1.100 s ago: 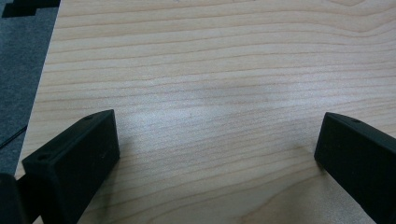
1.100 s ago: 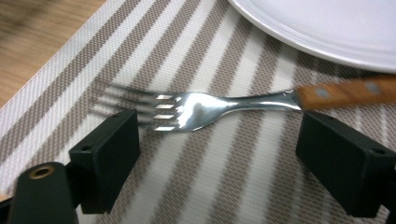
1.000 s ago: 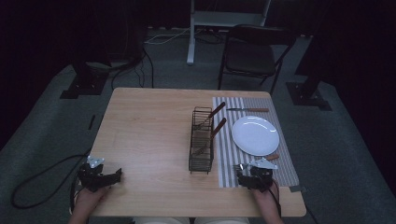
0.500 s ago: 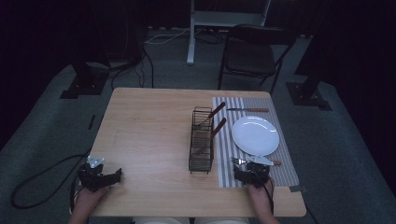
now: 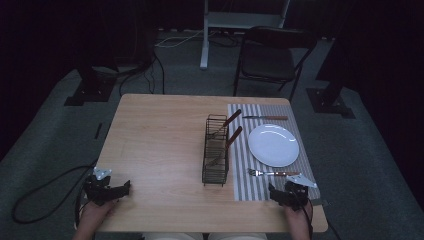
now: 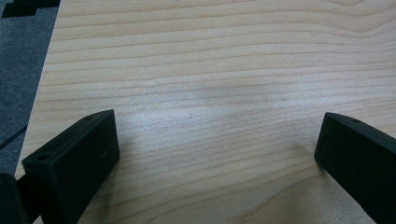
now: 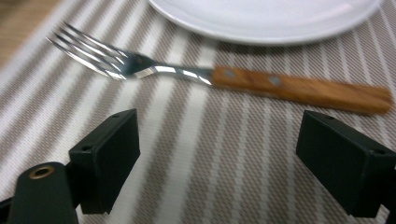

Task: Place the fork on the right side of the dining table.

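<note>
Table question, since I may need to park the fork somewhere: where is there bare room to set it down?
The widest free patch is the bare wood of the table left of the wire caddy, ahead of the left gripper. It is crowded on the striped placemat: plate, knife and fork, just beyond the right gripper.
</note>
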